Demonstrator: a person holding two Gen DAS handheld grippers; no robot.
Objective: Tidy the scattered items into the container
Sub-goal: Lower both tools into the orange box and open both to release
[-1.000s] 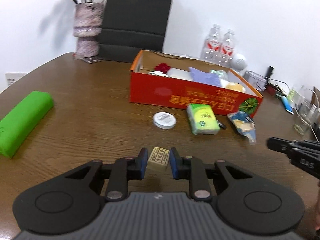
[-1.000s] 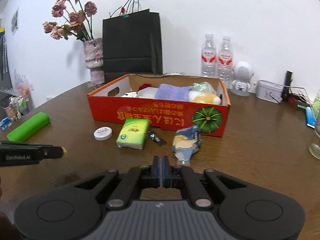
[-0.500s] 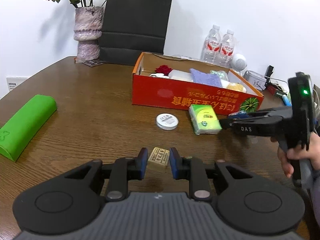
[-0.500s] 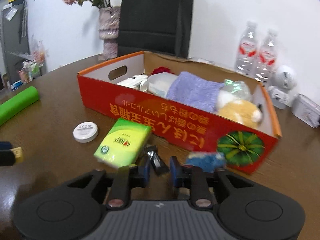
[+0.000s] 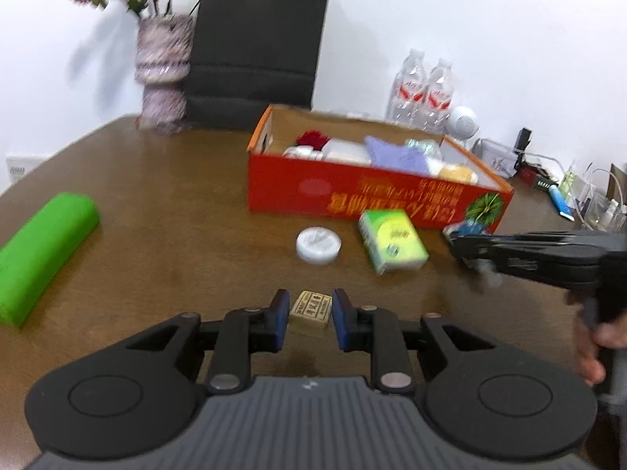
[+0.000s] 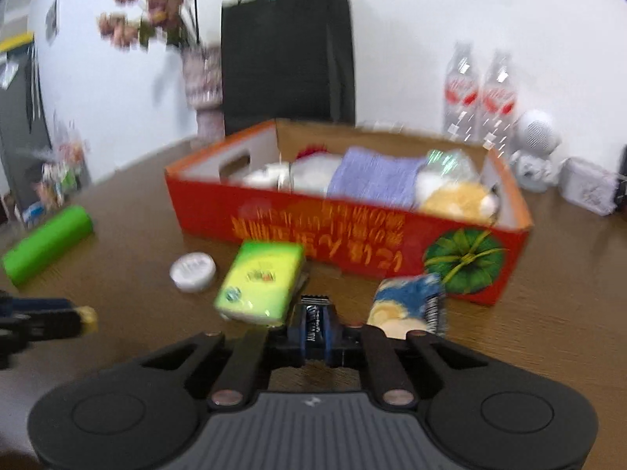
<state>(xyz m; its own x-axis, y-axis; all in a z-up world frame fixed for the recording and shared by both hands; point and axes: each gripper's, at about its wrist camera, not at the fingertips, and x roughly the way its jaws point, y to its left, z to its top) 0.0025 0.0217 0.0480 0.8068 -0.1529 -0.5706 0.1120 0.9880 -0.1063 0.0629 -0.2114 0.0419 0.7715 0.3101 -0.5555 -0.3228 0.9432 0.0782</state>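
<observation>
The red cardboard box [image 5: 352, 192] holds several items and also shows in the right wrist view [image 6: 313, 219]. My left gripper [image 5: 309, 313] is shut on a small tan block [image 5: 310, 308] above the table. My right gripper [image 6: 314, 327] is shut on a small dark snack bar [image 6: 313, 319] and shows in the left wrist view [image 5: 458, 241] near the box's right corner. A green tissue pack [image 5: 392, 241], a white round tin [image 5: 318, 244] and a blue-yellow snack packet [image 6: 409, 305] lie in front of the box.
A green roll [image 5: 39, 250] lies at the table's left. A vase with flowers [image 5: 162, 74] and a black paper bag [image 5: 254, 47] stand behind the box. Two water bottles [image 5: 425, 92], a white speaker [image 5: 462, 121] and small clutter line the back right.
My right gripper closed on the dark snack bar beside the tissue pack and lifted it. My left gripper still holds the tan block and has risen slightly.
</observation>
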